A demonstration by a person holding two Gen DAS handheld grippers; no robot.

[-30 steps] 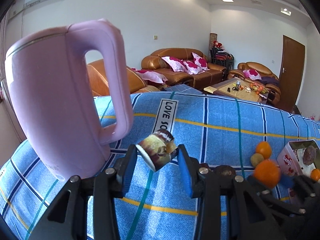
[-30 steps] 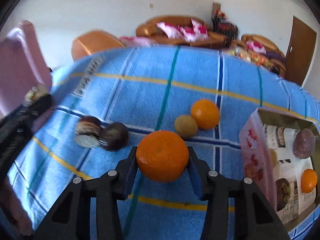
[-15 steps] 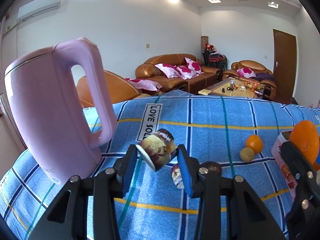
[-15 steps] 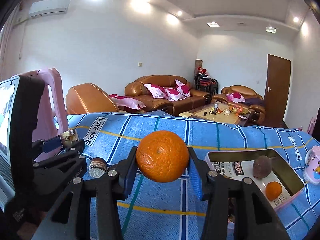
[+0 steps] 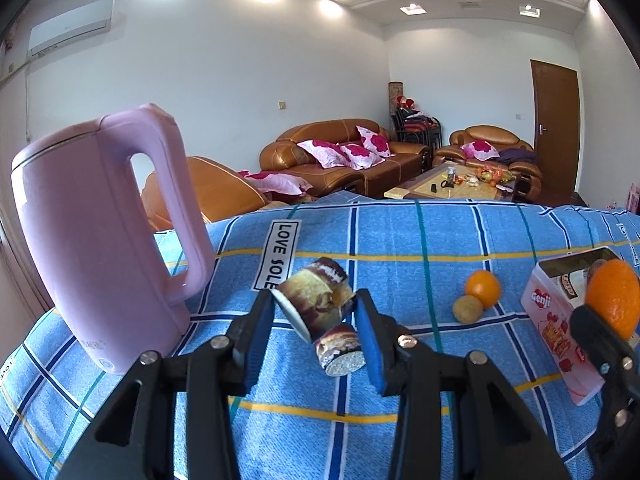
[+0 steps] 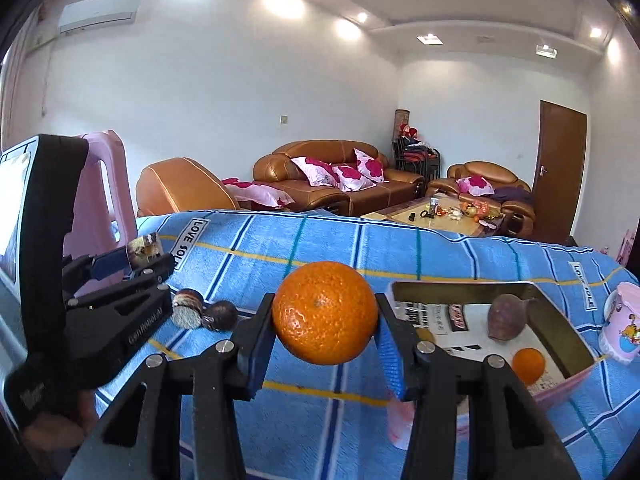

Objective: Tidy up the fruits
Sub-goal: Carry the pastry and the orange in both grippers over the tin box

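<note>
The blue plaid cloth-covered bench (image 6: pixel 320 252) carries a pink cardboard box (image 6: pixel 560 390) at four o'clock, open-topped to receive fruit. The right tool (image 6: pixel 324 344) clamps a large round orange (image 6: pixel 325 318) raised beside it, likely for dropping in. The left tool (image 5: pixel 316 320) grips a small printed can (image 5: pixel 314 300) tilted aloft.

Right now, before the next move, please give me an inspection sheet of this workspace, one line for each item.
Surface: blue plaid cloth, printed labels.
Job's things: pink tin holds a small orange and a purple fruit; loose orange and brownish fruit touch on the cloth.
Clutter: pink kettle, lying can, pink cup.
Grippers: left gripper shut on tilted can; right gripper shut on big orange.
Cables: nothing seen.
Surroundings: sofas, coffee table, door.
</note>
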